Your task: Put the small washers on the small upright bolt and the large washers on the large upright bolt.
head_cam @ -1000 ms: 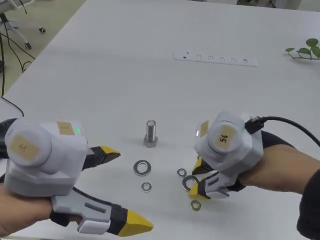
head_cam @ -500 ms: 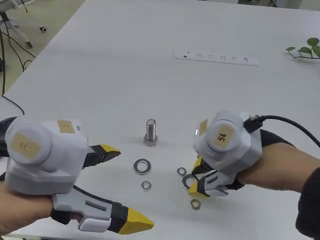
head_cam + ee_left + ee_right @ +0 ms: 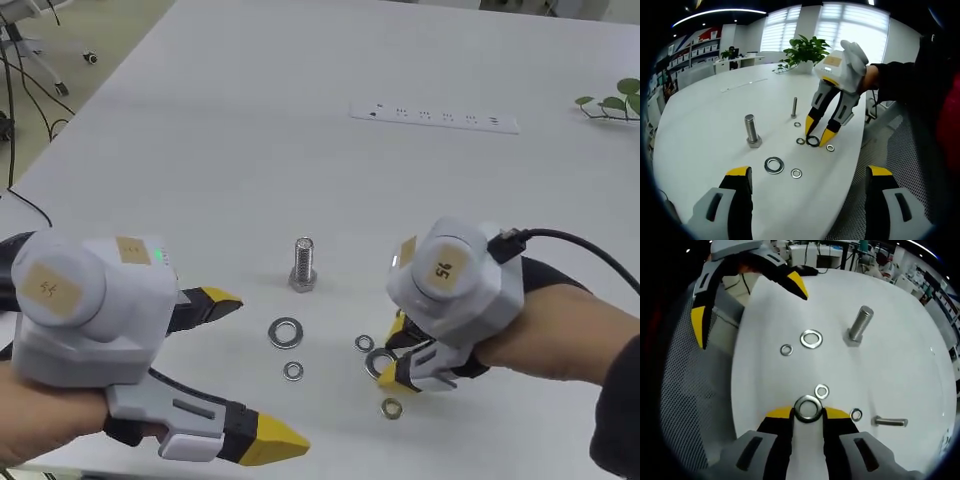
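I count: large bolt (image 3: 304, 265), steel, upright on its head, ahead of the left gripper (image 3: 248, 372); small bolt (image 3: 794, 107), upright, beyond the right gripper (image 3: 392, 358); gripped large washer (image 3: 808, 408), pinched between the right jaws; loose large washer (image 3: 286, 332), flat, between the grippers; small washers (image 3: 293, 371), three, flat, one near the loose washer, two beside the right tips.

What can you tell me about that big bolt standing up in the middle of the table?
The large bolt looks like grey metal. It stands upright on its hexagonal head, threaded shank pointing up, on the white table. Its shank is bare; only the table touches it. A large washer lies nearby, apart from it.
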The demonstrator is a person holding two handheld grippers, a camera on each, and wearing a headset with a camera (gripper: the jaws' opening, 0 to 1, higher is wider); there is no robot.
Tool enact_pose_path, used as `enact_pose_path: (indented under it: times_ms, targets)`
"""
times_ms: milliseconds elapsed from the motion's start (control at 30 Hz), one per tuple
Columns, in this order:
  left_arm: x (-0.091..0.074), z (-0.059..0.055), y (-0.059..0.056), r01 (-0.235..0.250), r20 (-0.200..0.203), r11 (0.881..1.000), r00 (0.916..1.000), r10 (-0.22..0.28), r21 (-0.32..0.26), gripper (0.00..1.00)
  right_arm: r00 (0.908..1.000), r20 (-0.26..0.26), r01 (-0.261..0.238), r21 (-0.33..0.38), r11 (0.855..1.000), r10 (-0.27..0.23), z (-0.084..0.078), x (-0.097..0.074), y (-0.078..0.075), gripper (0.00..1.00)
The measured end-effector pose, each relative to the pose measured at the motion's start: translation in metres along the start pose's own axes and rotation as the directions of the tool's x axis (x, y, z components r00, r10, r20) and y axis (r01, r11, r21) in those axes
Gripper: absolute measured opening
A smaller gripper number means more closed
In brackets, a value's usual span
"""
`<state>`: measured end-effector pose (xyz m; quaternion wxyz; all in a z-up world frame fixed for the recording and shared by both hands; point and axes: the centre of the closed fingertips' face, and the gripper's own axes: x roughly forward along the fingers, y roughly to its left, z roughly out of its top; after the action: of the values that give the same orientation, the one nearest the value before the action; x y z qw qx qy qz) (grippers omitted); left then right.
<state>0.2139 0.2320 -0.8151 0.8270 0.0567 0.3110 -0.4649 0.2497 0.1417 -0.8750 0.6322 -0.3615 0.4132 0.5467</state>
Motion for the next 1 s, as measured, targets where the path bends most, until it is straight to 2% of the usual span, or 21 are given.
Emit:
enact_pose_path:
  times_ms: [333, 567, 1000]
  targets:
    - [-0.001, 0.003, 0.005, -0.024, 0.020, 1.000, 0.9995, 0.024, -0.007, 0.94, 0.9999, 0.013, -0.002, 0.012, 1.000, 0.001, 0.004, -0.005, -0.001, 0.23]
    - [-0.003, 0.009, 0.009, -0.048, 0.047, 0.999, 0.9978, 0.048, -0.007, 0.93, 0.9994, 0.033, 0.008, 0.021, 1.000, -0.009, 0.012, -0.016, -0.005, 0.23]
    - [-0.012, 0.021, 0.025, -0.128, 0.115, 0.992, 0.9852, 0.127, -0.002, 0.93, 0.9958, 0.062, 0.067, 0.011, 0.998, -0.067, 0.031, -0.042, -0.019, 0.23]
